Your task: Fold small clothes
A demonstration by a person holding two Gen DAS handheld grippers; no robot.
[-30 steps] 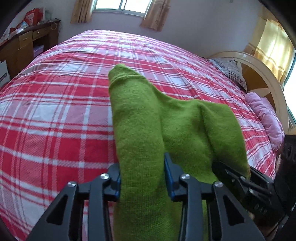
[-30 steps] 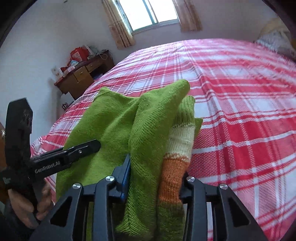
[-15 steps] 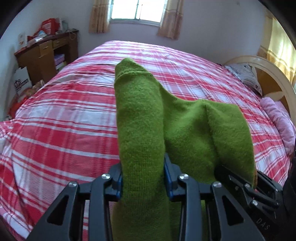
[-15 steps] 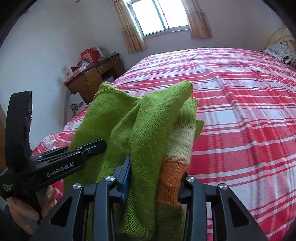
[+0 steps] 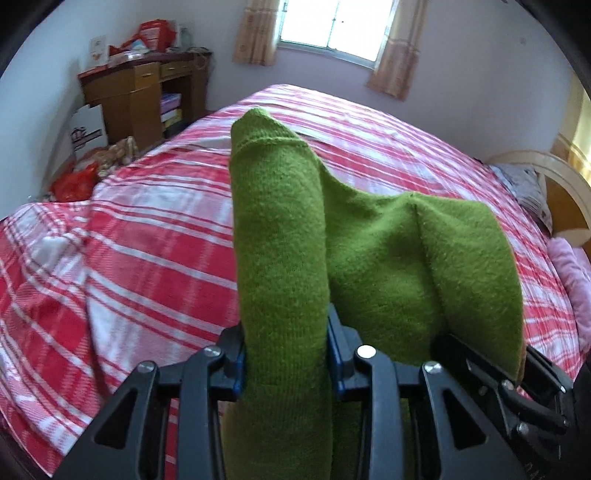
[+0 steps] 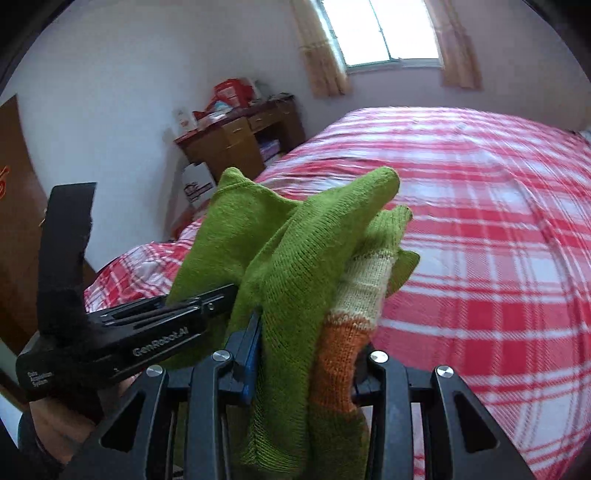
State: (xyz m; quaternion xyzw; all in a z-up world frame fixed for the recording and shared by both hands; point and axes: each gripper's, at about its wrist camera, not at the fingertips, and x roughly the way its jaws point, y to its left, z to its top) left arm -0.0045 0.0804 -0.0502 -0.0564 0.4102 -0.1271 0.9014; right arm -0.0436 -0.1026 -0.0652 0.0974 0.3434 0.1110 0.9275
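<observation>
A small green knitted garment (image 5: 373, 258) with a cream and orange striped part (image 6: 354, 302) hangs in the air above the red-and-white checked bed (image 5: 140, 236). My left gripper (image 5: 286, 354) is shut on a bunched green edge of it. My right gripper (image 6: 306, 369) is shut on the other bunched edge, green and orange together. The two grippers are close side by side: the left gripper (image 6: 122, 336) shows at the left of the right wrist view, held by a hand (image 6: 55, 424). The fingertips of both are buried in the cloth.
A wooden desk (image 5: 144, 92) with red bags and boxes stands by the far wall, left of a curtained window (image 5: 332, 33). A white box (image 5: 86, 131) and bags lie on the floor by it. A curved headboard (image 5: 546, 173) and pink pillow (image 5: 572, 273) are at right.
Both grippers have swung together with the garment toward the desk side of the bed and risen a little. The wall, desk and window now fill more of both views. The grips look unchanged.
</observation>
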